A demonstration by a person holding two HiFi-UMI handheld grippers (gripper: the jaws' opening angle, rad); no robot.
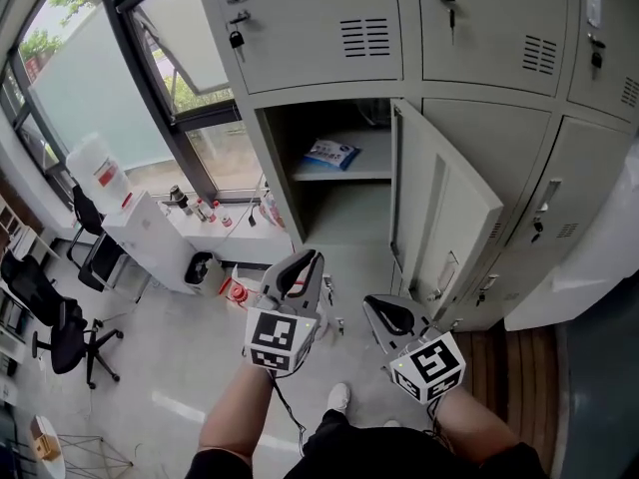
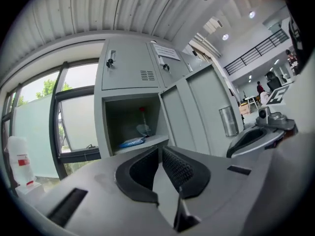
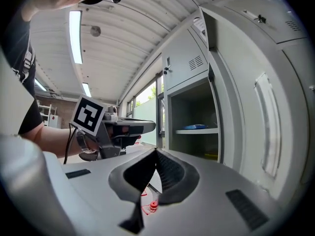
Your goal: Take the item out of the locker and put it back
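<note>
The person is wearing a black short-sleeved top point(image 3: 17, 58) with white print on it, and a white shoe point(image 1: 339, 397). The left gripper point(image 1: 308, 259), a pale grey moulded shell lined with black ribbed pads point(image 2: 177, 168), is carrying a white cube with black square markers point(image 1: 280, 339). A thin black cable point(image 1: 285, 402) is trailing from it along the forearm. The right gripper point(image 1: 371, 307), the same grey shell with black lining, is bearing a matching marker cube point(image 1: 429, 365). Dark rectangular slots point(image 2: 68, 206) are showing on both shells.
</note>
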